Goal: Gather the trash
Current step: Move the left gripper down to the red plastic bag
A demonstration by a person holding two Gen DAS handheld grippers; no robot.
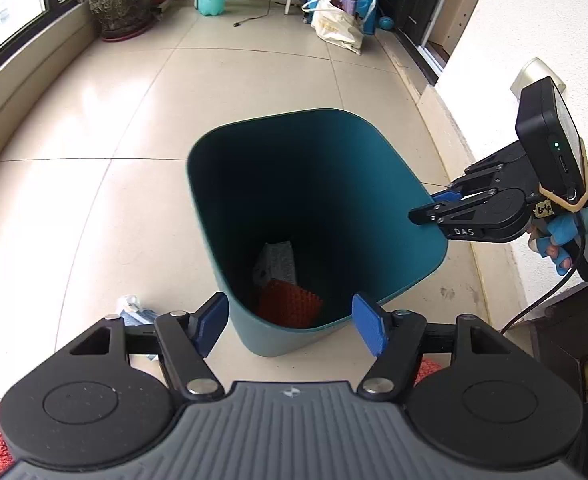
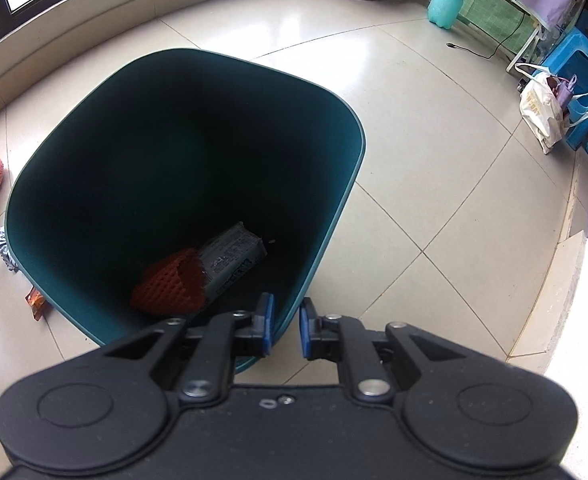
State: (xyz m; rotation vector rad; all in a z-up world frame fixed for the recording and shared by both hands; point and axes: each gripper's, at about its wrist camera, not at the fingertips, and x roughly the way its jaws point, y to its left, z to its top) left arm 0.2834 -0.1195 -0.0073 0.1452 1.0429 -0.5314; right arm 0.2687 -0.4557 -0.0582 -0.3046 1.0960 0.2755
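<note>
Hovering over the teal bin (image 1: 318, 216), two pieces already dropped in.

Left gripper (image 1: 291, 324): jaws wide, nothing between them, above the bin's near rim; crumpled wrapper (image 1: 133, 310) on the floor just left of its left finger. Inside, ahead of it: orange foam net (image 1: 289, 304) and grey packet (image 1: 275, 262). Right gripper (image 2: 285, 330): narrow, pinching the bin's rim. Left to collect, by my reading: wrapper, small orange scrap (image 2: 35, 300), grey foil piece (image 2: 3, 248).

Behind the bin's (image 2: 93, 184) wall — a crumpled grey wrapper (image 2: 3, 246) and orange packet (image 2: 35, 300), both half hidden
</note>
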